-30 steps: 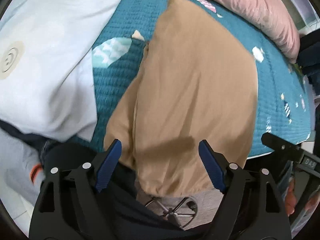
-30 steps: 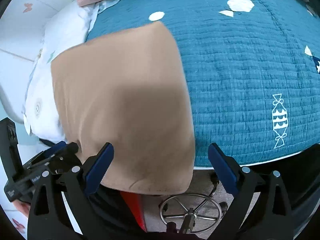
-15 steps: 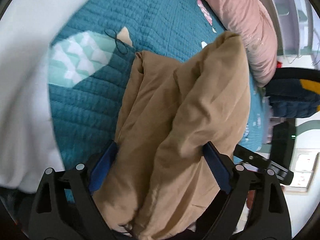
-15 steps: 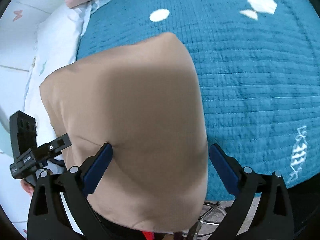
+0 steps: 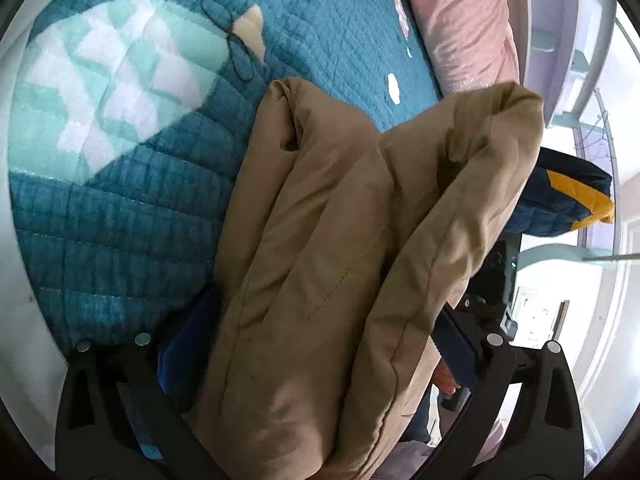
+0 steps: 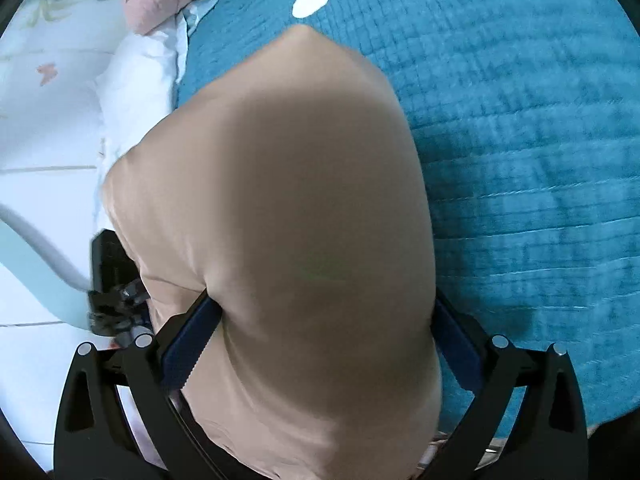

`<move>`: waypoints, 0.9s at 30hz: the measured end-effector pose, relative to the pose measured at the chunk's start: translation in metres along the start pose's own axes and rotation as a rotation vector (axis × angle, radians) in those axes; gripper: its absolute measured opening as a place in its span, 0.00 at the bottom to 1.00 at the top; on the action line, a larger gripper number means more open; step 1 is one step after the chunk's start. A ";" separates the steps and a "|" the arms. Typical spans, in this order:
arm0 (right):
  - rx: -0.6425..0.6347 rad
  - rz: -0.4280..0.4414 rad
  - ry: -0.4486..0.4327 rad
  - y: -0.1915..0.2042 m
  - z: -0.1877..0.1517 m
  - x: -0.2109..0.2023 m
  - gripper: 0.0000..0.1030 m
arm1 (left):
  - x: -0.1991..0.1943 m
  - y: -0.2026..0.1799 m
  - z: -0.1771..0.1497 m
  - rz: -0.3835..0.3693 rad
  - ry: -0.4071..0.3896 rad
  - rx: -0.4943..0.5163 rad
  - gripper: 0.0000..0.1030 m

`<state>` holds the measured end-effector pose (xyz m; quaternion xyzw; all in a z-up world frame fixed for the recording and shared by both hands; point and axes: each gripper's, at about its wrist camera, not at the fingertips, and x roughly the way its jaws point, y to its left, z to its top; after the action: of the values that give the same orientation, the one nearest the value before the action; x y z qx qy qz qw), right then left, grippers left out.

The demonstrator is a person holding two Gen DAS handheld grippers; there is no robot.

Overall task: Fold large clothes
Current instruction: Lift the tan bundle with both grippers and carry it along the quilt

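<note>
A tan garment (image 5: 320, 220) lies bunched in thick folds on the teal quilt (image 5: 120, 220). My left gripper (image 5: 328, 308) straddles its near end. Its jaws are opening, the cloth fills the gap between them, and the left pad is partly hidden under the cloth. In the right wrist view the same tan garment (image 6: 300, 180) bulges up as a smooth mound. My right gripper (image 6: 324, 300) stands wide around it, both blue pads at the cloth's sides. The left gripper's black body (image 6: 112, 288) shows at the left edge of that mound.
A pink pillow (image 5: 460, 20) lies along the far side of the bed, and a white duvet (image 6: 136, 72) lies left of the garment. A navy and yellow cushion (image 5: 568, 200) sits to the right. The teal quilt (image 6: 520, 120) stretches bare to the right.
Both grippers have come down and in over the garment. The cloth, which lay flat over the bed's edge, now stands bunched in folds between the left jaws and fills the right jaws.
</note>
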<state>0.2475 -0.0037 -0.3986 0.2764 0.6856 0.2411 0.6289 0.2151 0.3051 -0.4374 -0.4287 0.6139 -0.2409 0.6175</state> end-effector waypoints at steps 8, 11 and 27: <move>-0.009 0.078 -0.074 -0.002 -0.005 0.011 0.91 | 0.018 -0.019 -0.004 -0.004 0.025 0.076 0.84; 0.008 0.069 -0.094 0.002 -0.007 0.006 0.66 | 0.018 -0.021 -0.008 -0.042 0.016 0.055 0.62; -0.074 0.078 -0.126 0.035 -0.014 -0.032 0.50 | 0.008 -0.073 -0.037 -0.016 -0.043 0.119 0.53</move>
<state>0.2376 0.0006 -0.3504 0.2941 0.6238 0.2727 0.6708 0.1968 0.2518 -0.3770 -0.4009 0.5817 -0.2727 0.6531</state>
